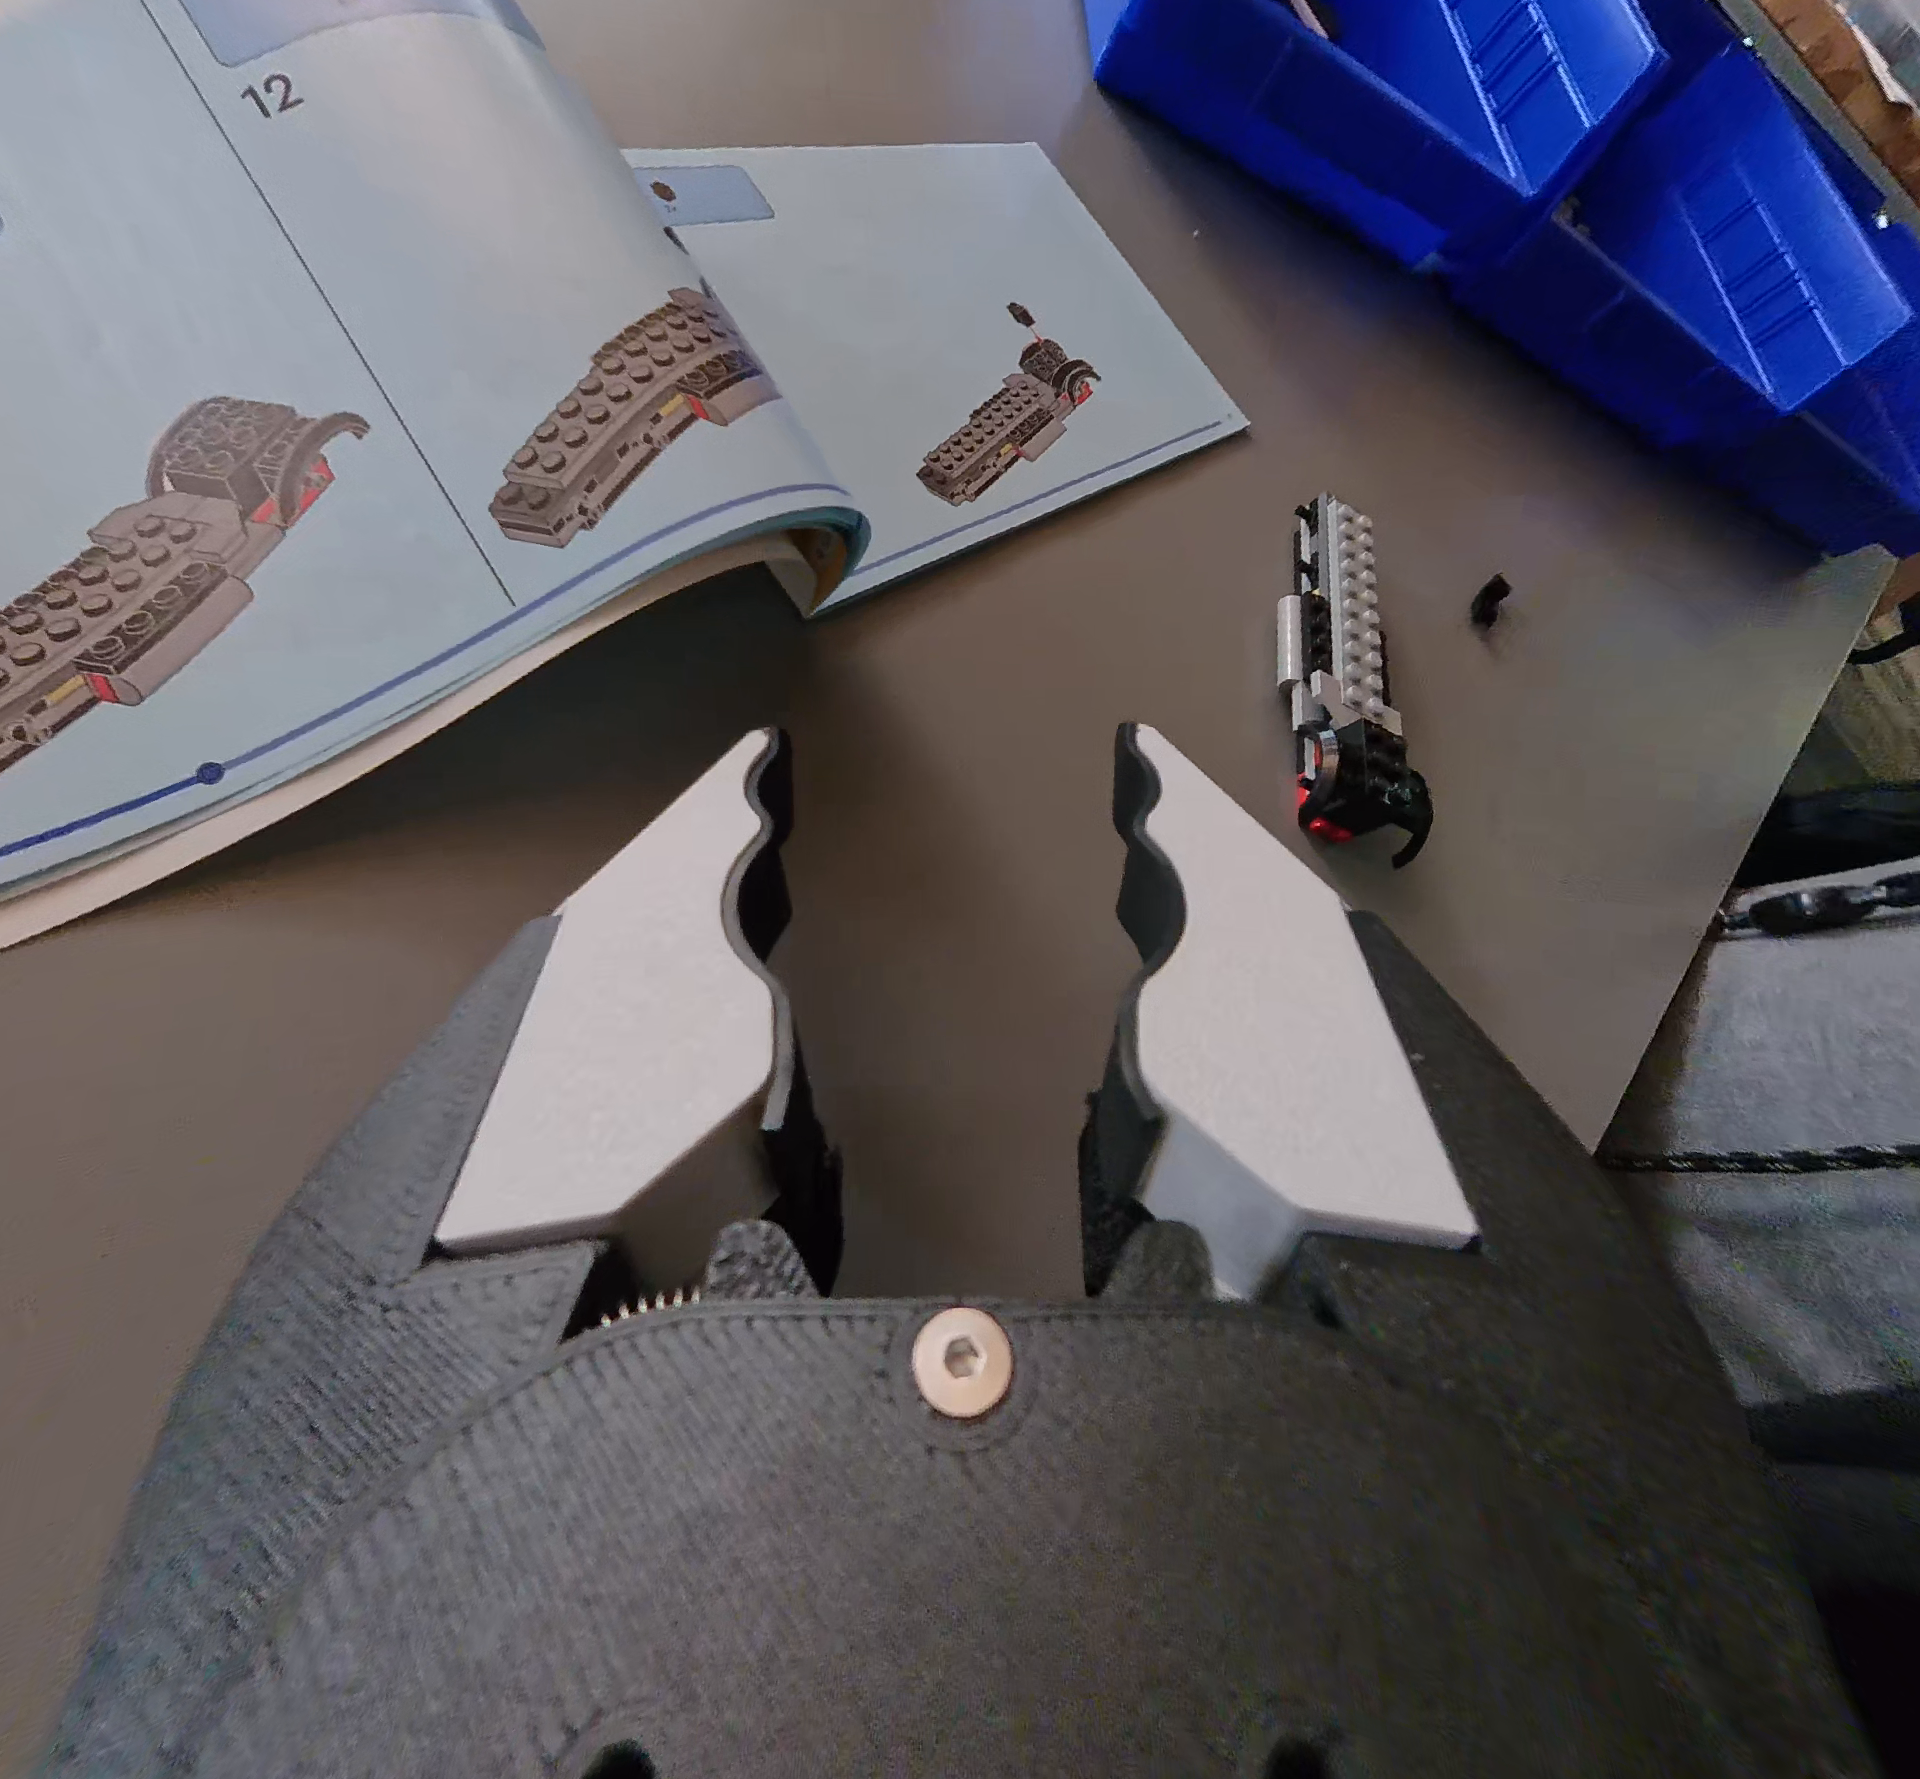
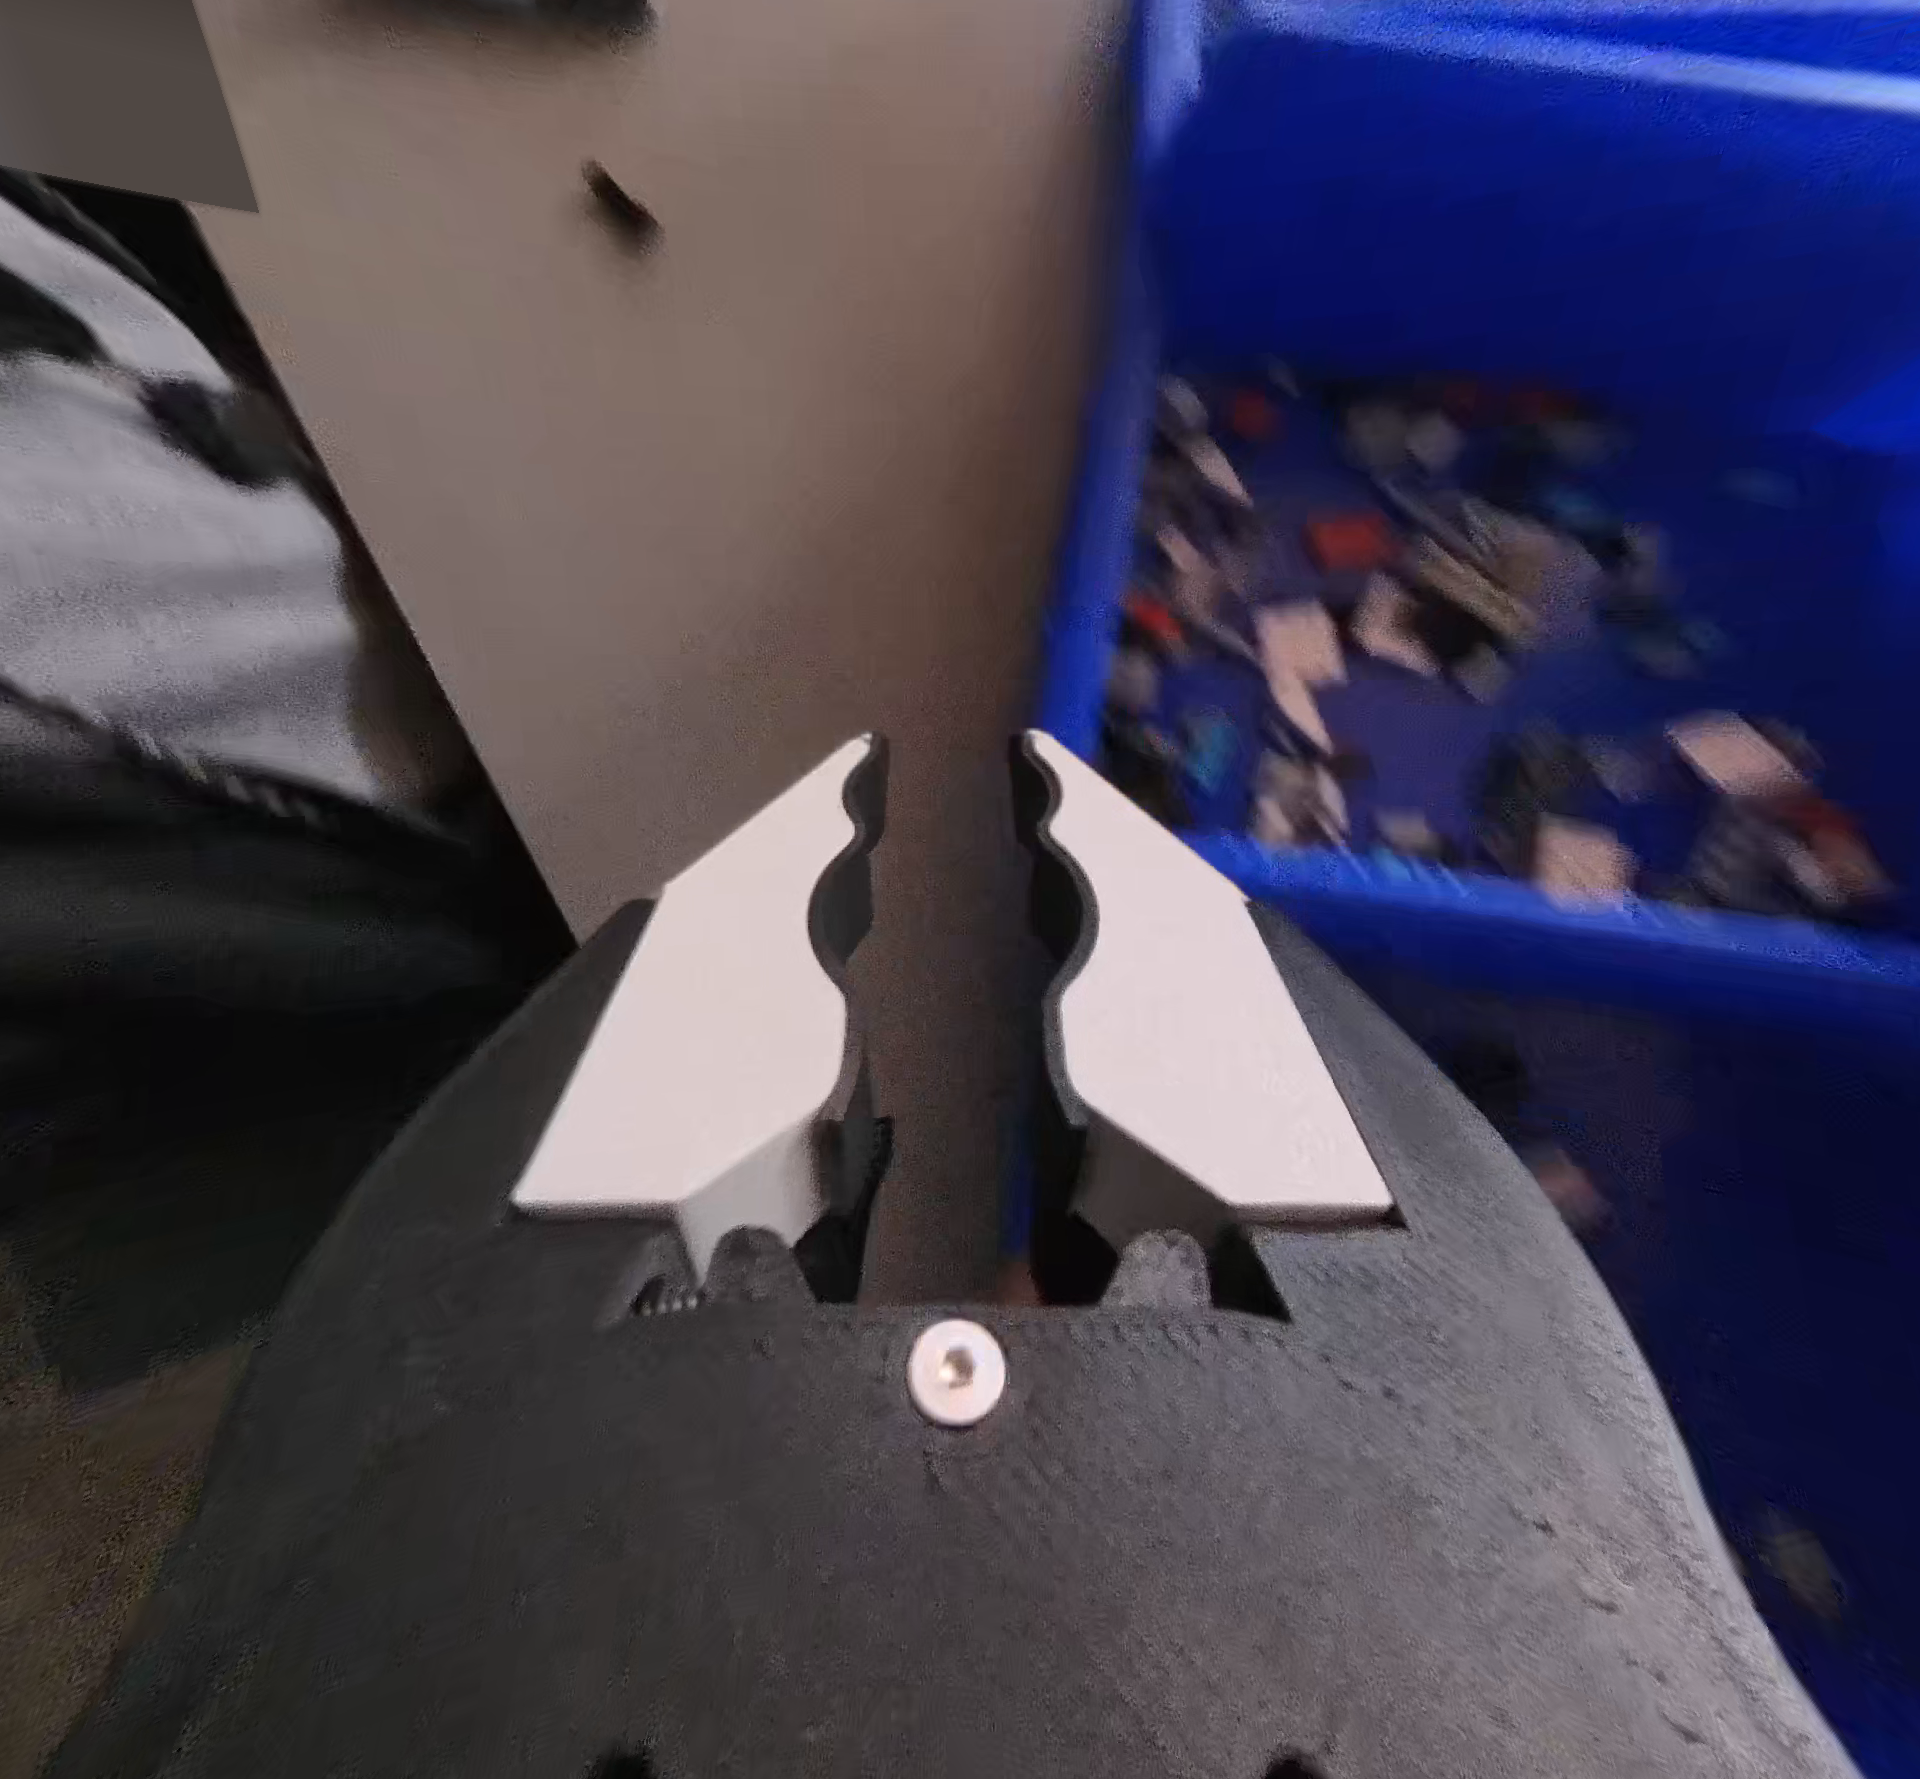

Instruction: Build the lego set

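Both your grippers are empty. Left gripper point(image 1: 948, 753) has its jaws spread wide over bare brown table point(image 1: 312, 1106). Right gripper point(image 2: 948, 755) has a narrower gap, nothing between the jaws, and is hovering at the table edge just beside the blue plastic parts bin point(image 2: 1195, 171).

The build, a long grey-and-black studded brick assembly with a curved black-and-red end point(image 1: 1340, 659), lies flat on the table ahead and right of your left gripper, near the table's edge. A small loose black piece point(image 1: 1492, 599) sits just beside it, apart from it. The open paper instruction booklet point(image 1: 436, 358) lies to the left.

Risks as I judge them:
- The right wrist view is motion-blurred, so picking from the bin's heap of mixed loose bricks point(image 2: 1455, 649) is error-prone: wrong part, or two at once.
- The black piece is tiny and low, so your jaws could flick it off the nearby edge.
- The assembly is narrow; a grab across the studs off-centre could pivot it or pop the curved end off.
- One booklet page is arched up and could flip, losing the step.
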